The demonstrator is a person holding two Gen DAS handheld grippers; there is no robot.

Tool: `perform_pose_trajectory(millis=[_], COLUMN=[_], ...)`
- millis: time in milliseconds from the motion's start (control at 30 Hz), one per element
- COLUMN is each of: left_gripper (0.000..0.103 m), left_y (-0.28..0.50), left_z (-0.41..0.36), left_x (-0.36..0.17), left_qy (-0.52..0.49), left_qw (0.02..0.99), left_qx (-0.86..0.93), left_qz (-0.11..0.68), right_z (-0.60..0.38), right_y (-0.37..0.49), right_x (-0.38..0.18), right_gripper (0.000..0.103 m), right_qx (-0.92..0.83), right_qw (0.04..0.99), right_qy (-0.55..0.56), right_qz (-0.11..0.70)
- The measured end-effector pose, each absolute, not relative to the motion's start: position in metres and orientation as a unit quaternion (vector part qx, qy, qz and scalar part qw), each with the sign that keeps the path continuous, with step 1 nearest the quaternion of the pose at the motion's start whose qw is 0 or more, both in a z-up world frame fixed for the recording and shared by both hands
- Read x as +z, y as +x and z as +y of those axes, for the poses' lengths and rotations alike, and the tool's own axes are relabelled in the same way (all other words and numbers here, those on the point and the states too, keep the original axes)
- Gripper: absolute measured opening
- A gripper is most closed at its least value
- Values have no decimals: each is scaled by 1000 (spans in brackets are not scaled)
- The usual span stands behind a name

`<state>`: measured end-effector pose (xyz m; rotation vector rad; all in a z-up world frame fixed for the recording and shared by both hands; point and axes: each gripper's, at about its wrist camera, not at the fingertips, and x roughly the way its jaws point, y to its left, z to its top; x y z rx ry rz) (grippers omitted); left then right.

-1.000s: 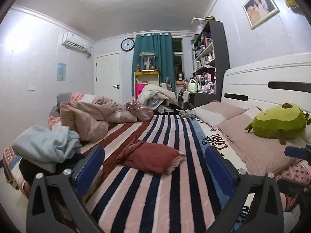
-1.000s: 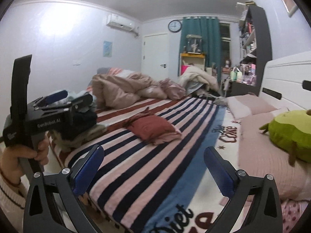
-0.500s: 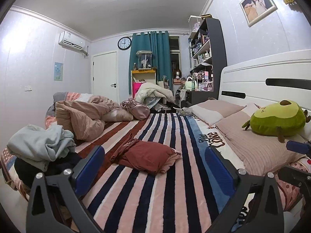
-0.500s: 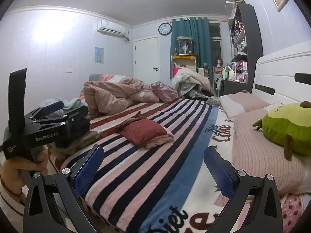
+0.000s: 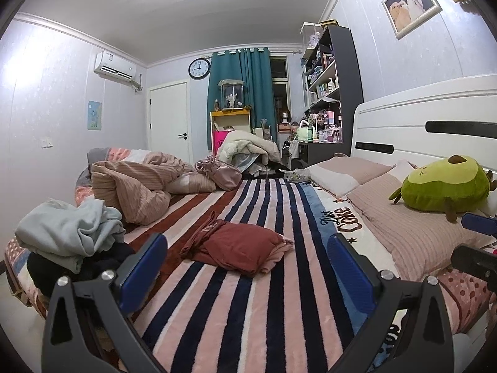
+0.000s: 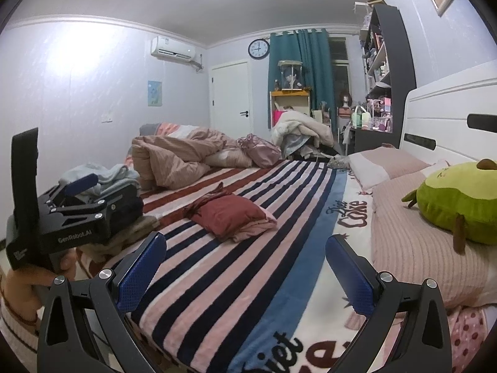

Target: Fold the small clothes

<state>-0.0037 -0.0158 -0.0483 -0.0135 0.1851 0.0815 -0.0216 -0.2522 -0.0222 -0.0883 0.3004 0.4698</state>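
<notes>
A dark red garment lies folded on a pink piece in the middle of the striped blanket. A heap of loose clothes, pale blue on top, sits at the bed's left edge. My left gripper hovers open over the near blanket, short of the red garment, holding nothing. My right gripper is open too, empty, farther right near the blue stripe. The right wrist view shows the left gripper's body in a hand at the left.
A crumpled pink duvet lies at the far left of the bed. Pink pillows and a green avocado plush line the white headboard on the right. A cluttered chair, shelves and a door stand beyond the bed.
Both cameras have pulled back and tilted up a little; the bed sits lower in each view. Both grippers stay open and empty.
</notes>
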Motion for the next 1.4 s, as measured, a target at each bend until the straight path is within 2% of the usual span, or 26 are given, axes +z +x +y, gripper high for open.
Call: perform_pose_trajectory(millis=[1400], left_gripper=[102], left_y=[-5], left_z=[-16], left_x=[-50], left_qy=[6], left_qw=[995], left_qx=[29], left_qz=[92], right_z=[-261], right_y=[-27], right_x=[-20], right_gripper=[103], right_qx=[220], right_qw=[963], right_qy=[-10], right_qz=[152])
